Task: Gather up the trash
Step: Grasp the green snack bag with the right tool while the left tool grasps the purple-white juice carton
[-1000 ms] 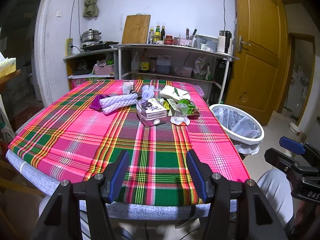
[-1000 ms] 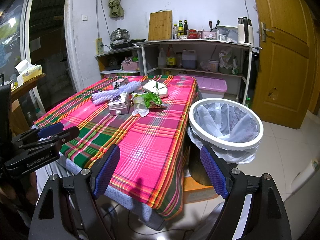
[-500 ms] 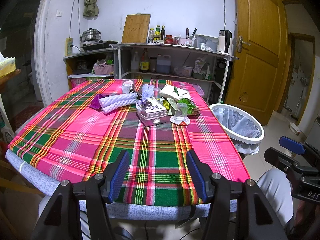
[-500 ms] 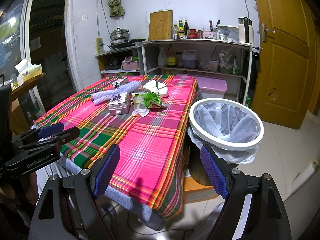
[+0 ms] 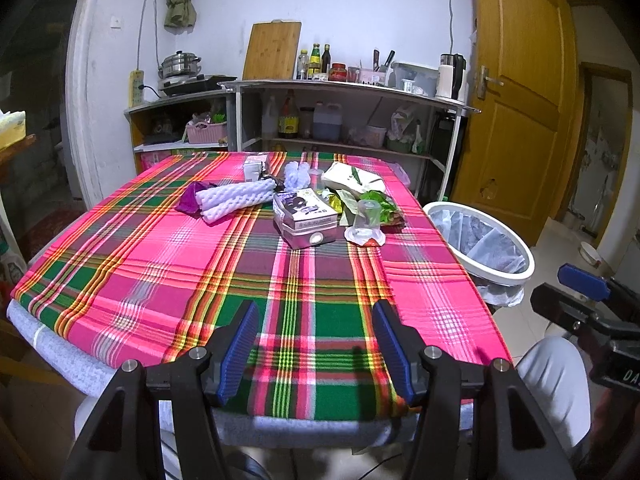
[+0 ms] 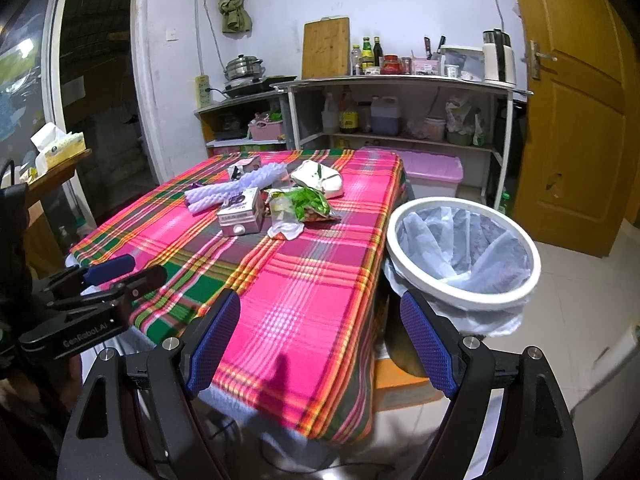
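Both grippers, L [image 5: 314, 346] & R [image 6: 320, 342], wide, empty; trash pile [image 5: 320, 208] far ahead; bin [image 6: 464, 252] near R.

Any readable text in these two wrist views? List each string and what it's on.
"GenRobot.AI": white print on the black body of the left gripper, seen in the right wrist view.
"DAS": cut off at the frame edge, on the black body of the right gripper, left wrist view.
Print on the small grey-and-purple cardboard box and the sauce bottle labels on the shelf: too small to read.
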Tool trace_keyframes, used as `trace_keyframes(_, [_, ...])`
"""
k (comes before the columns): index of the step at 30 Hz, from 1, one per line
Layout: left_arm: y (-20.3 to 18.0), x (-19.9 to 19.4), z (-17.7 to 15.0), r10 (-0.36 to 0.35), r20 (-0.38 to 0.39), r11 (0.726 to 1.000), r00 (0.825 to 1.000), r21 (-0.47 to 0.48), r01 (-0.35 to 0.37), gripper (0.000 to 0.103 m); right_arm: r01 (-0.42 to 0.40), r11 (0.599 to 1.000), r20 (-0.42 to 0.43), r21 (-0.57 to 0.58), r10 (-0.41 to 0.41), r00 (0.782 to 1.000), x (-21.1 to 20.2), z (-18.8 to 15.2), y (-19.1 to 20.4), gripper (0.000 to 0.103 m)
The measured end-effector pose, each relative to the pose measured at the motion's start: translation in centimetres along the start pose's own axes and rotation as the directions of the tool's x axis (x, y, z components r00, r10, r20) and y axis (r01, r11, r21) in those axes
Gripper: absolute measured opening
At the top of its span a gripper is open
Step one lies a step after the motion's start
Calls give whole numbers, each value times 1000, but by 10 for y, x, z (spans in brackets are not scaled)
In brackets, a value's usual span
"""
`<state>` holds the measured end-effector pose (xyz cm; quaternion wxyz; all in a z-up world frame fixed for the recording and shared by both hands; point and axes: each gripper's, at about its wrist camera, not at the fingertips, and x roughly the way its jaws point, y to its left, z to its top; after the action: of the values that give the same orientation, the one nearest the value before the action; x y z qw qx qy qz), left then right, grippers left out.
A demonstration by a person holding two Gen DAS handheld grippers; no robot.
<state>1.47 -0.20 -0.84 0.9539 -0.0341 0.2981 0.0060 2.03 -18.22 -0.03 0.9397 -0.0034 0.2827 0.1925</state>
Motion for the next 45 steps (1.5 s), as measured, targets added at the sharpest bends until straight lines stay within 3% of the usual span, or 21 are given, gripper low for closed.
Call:
trace_keyframes(12, [23,44,33,-30,-15,999,999,-25,30,59,-72,996,-49,-59,69,996,62,44,5,83])
trace_keyframes(19, [32,83,62,-63,-66,998,996,-22,62,59,-101,992,-108,-79,92,990,107,69,5,83])
trace_keyframes(34, [43,131,87,-119,-126,989,985,-104,107,63,-140,990,-189,-18,134,973,179,108,-17,82])
trace_keyframes(41, [38,145,91,-139,-143,984,980,-127,121,64,-148,989,-286,13,145,947,207,104,-26,58])
trace_keyframes(45, [33,151,93,-145,-152,983,978,-135,125,64,-165,986,-319,15,161,934,216,97,-26,36])
